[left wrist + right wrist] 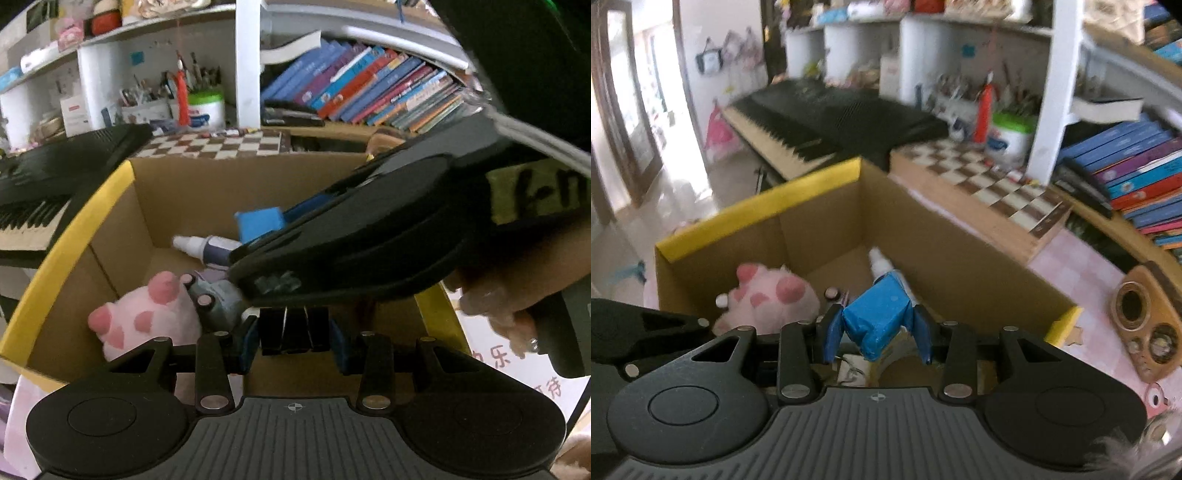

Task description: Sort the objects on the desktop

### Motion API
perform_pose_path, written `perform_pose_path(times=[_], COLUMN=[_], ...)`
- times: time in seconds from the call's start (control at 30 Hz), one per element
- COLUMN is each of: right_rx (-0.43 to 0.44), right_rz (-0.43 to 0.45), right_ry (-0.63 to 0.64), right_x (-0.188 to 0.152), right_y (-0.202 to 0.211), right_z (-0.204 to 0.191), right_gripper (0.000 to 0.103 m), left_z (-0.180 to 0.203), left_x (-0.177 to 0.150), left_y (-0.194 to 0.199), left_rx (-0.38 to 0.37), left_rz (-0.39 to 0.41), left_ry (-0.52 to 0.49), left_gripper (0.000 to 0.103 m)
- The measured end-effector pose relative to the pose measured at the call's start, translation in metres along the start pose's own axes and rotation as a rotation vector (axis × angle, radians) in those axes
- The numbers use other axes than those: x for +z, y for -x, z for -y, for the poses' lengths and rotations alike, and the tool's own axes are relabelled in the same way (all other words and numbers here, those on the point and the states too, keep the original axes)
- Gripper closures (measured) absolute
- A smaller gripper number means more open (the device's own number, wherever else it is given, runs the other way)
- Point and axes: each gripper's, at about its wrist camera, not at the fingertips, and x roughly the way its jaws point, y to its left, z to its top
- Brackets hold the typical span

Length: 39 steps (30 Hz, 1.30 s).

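Observation:
A cardboard box (110, 236) with yellow-taped rim holds a pink plush toy (144, 314), a grey toy (218, 302) and a white-capped tube (207, 246). My left gripper (294, 332) is shut on a black binder clip (294, 330) over the box. My right gripper (877, 328) is shut on a blue paper-wrapped block (881, 317) above the box (757, 206); it also shows in the left wrist view (258, 220), where the right gripper's body crosses above the box. The plush (768, 299) and tube (879, 264) lie below it.
A chessboard (1004, 184) and an electronic keyboard (820, 118) stand behind the box. Shelves hold books (369, 88) and pen pots (199, 103). A wooden toy camera (1148, 321) lies on the pink mat at right.

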Motion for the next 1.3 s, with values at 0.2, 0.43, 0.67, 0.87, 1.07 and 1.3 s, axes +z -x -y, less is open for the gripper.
perform_pose_path(times=[0.2, 0.43, 0.67, 0.87, 1.07, 1.3], right_rx=[0.018, 0.015, -0.021, -0.118, -0.278, -0.446], right_rz=[-0.073, -0.067, 0.022, 0.137, 0.226, 0.294], right_ry=[0.025, 0.019, -0.049, -0.128, -0.221, -0.337], right_x=[0.001, 0.002, 0.001, -0.014, -0.052, -0.109], right_y=[-0.019, -0.015, 0.014, 0.065, 0.120, 0.175], right_z=[-0.002, 0.001, 0.002, 0.002, -0.004, -0.027], right_gripper=[0.066, 0.037, 0.034, 0.022, 0.018, 0.012], left_z=[0.002, -0.001, -0.007, -0.018, -0.021, -0.013], left_x=[-0.001, -0.006, -0.013, -0.024, -0.033, -0.055], left_y=[-0.005, 0.017, 0.052, 0.085, 0.115, 0.147], left_rx=[0.004, -0.008, 0.016, 0.057, 0.088, 0.046], left_rz=[-0.010, 0.075, 0.156, 0.265, 0.362, 0.386], left_ry=[0.007, 0.031, 0.066, 0.130, 0.136, 0.128], left_gripper=[0.060, 0.042, 0.018, 0.008, 0.000, 0.000])
